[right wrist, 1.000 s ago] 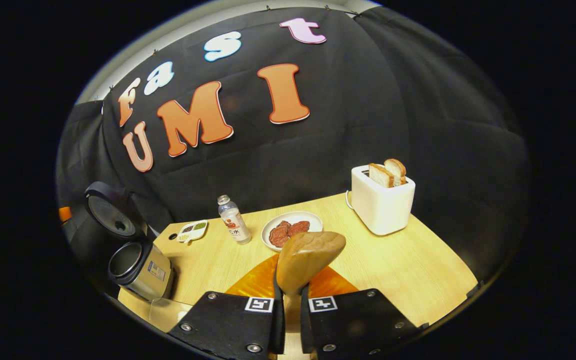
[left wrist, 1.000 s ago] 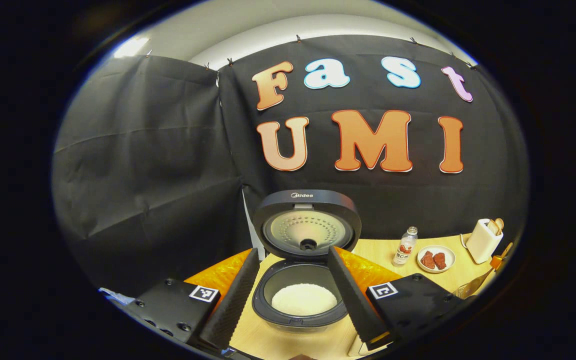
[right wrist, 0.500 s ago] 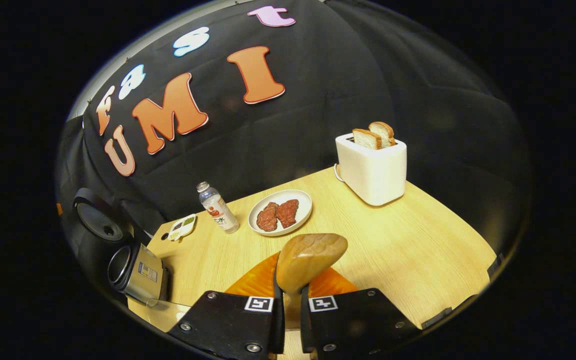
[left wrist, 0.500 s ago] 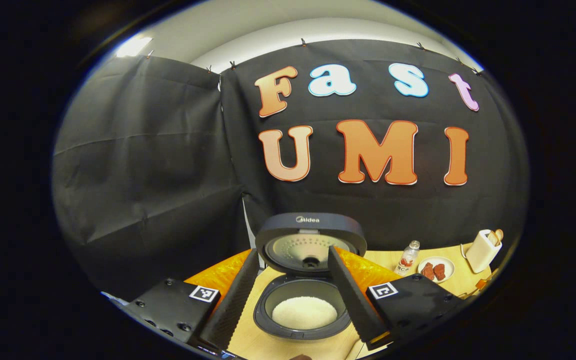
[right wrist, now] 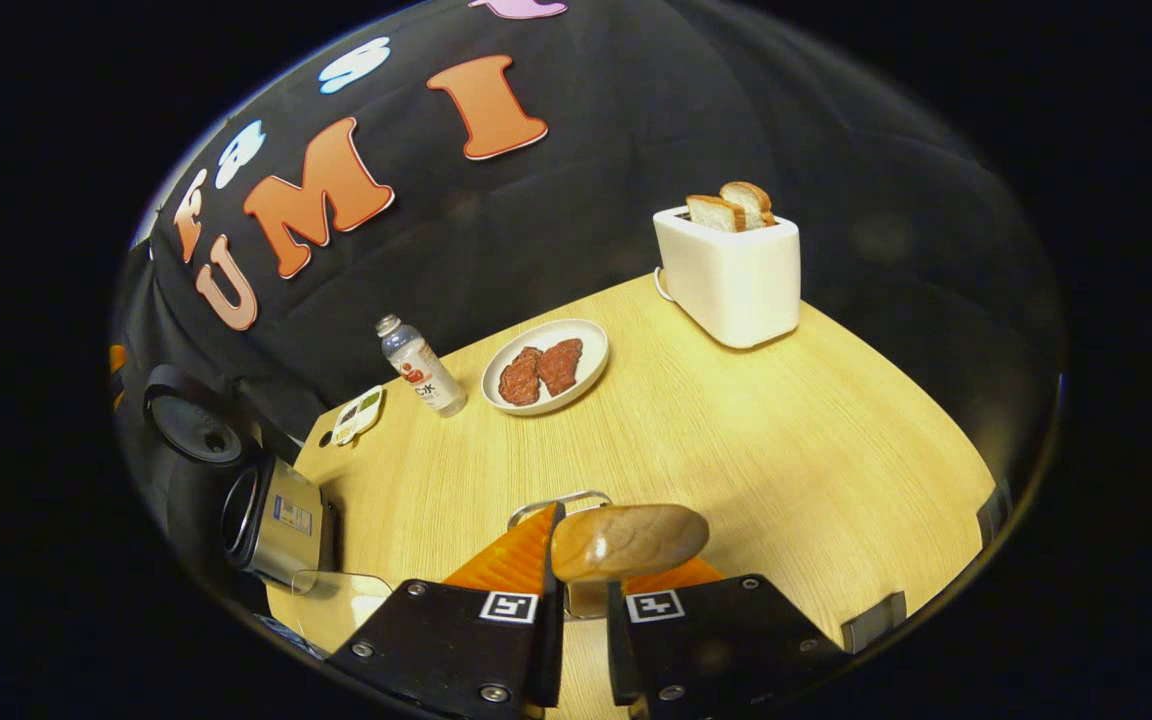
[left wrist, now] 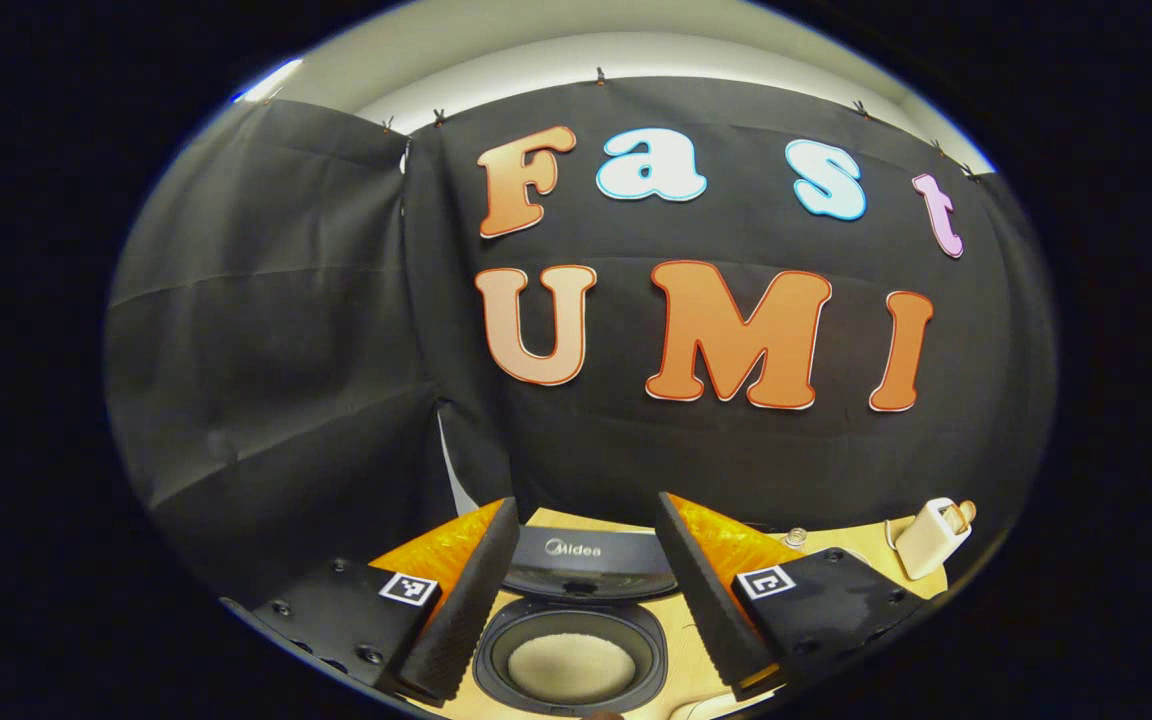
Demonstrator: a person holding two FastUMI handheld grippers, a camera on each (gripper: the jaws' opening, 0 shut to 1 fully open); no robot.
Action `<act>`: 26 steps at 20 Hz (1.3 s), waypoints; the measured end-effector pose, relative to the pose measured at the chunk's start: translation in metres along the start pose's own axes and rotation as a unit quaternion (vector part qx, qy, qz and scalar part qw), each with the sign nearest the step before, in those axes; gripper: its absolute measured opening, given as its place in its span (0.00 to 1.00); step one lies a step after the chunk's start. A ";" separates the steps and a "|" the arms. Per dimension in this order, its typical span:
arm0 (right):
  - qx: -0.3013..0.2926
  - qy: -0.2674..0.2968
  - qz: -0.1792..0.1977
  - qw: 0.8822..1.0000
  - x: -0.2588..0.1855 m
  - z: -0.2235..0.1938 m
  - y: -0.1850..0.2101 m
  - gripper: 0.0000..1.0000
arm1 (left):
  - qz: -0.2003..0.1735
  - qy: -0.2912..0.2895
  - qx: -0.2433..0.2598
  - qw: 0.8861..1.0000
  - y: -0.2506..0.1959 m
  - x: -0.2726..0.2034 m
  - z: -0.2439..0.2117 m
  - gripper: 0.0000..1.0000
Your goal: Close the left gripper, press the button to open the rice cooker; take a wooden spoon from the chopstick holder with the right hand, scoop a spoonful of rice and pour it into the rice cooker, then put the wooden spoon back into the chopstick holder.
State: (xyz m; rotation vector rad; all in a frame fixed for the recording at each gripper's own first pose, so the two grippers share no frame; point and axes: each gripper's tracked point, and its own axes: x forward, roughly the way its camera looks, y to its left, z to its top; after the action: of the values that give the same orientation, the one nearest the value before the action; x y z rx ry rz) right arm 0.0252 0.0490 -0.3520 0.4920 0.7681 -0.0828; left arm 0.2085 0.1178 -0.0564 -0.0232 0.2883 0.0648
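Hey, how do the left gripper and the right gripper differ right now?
The left gripper has its jaws spread wide and holds nothing; the right gripper is shut on the wooden spoon. The left gripper hangs above the open rice cooker with rice in its pot; the right gripper is over the wooden table, spoon bowl lying nearly level. Both are off the table.

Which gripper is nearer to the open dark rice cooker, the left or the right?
Left. The left gripper hangs just above the open dark rice cooker; the right gripper, gripping the wooden spoon, sits farther off across the table.
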 end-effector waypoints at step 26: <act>-0.078 -0.074 -0.021 0.994 -0.120 0.077 -0.039 0.82 | 0.004 0.437 0.023 0.899 0.001 0.037 -0.187 0.95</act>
State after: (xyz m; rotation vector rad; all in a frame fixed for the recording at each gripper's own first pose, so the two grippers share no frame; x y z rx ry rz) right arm -0.0215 -0.0328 -0.2382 0.3172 0.6343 -0.0957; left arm 0.1910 0.1153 -0.2466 -0.0036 1.1935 0.0524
